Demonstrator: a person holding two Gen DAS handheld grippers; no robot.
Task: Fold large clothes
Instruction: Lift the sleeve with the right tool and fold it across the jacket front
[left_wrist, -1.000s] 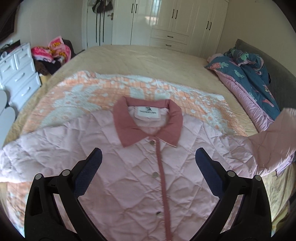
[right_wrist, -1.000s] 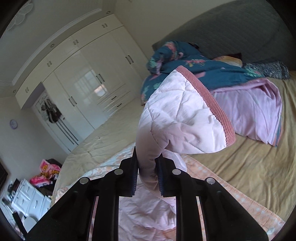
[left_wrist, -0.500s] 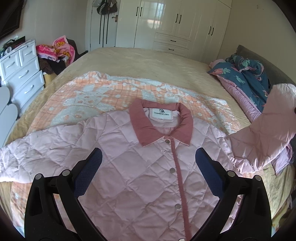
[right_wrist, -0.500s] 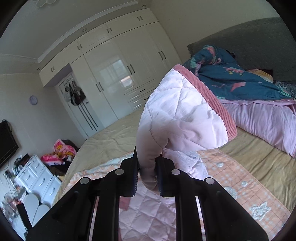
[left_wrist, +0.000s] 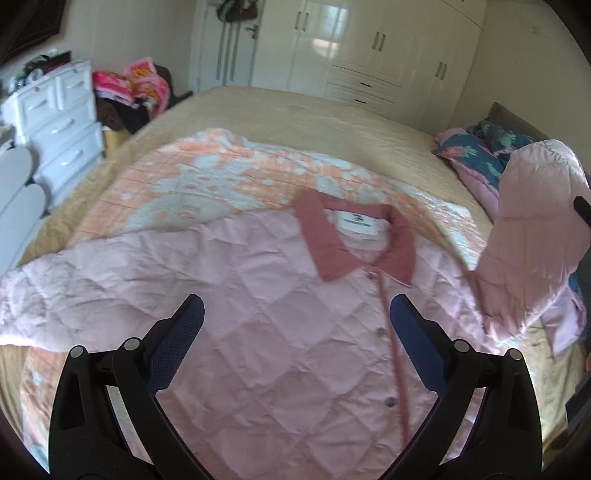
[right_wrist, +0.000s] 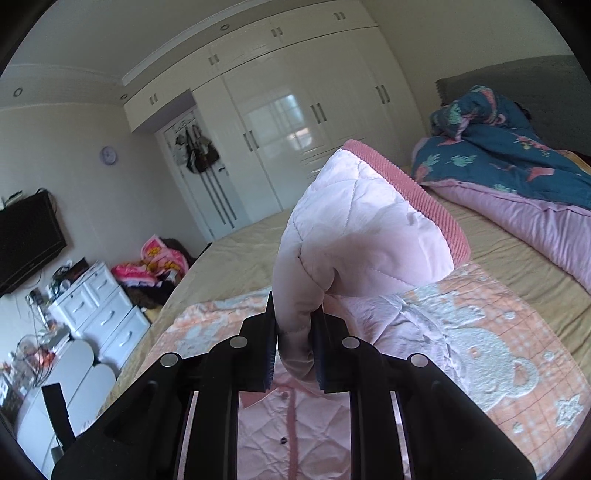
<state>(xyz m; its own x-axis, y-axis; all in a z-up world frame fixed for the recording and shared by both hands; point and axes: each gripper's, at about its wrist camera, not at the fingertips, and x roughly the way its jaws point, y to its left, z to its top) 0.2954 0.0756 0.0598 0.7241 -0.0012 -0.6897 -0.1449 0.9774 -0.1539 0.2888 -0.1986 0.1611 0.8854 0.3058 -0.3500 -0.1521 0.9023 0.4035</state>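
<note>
A pale pink quilted jacket (left_wrist: 280, 325) with a dusty-red collar (left_wrist: 354, 243) and button placket lies face up on the bed. My left gripper (left_wrist: 295, 314) is open and empty, hovering over the jacket's chest. My right gripper (right_wrist: 295, 325) is shut on the jacket's right sleeve (right_wrist: 362, 236), holding its red-trimmed cuff up in the air above the jacket. The raised sleeve also shows at the right of the left wrist view (left_wrist: 535, 229). The jacket's other sleeve (left_wrist: 55, 288) lies spread out flat to the left.
The jacket lies on an orange and white blanket (left_wrist: 207, 181) over a beige bedspread (left_wrist: 295, 110). A teal and pink duvet (right_wrist: 517, 173) is heaped at the headboard. White drawers (left_wrist: 59, 122) stand left of the bed, wardrobes (left_wrist: 362, 48) behind.
My right gripper has carried the held sleeve higher and inward over the jacket. The left gripper's view has shifted left, so the jacket sits further right in it; it stays open.
</note>
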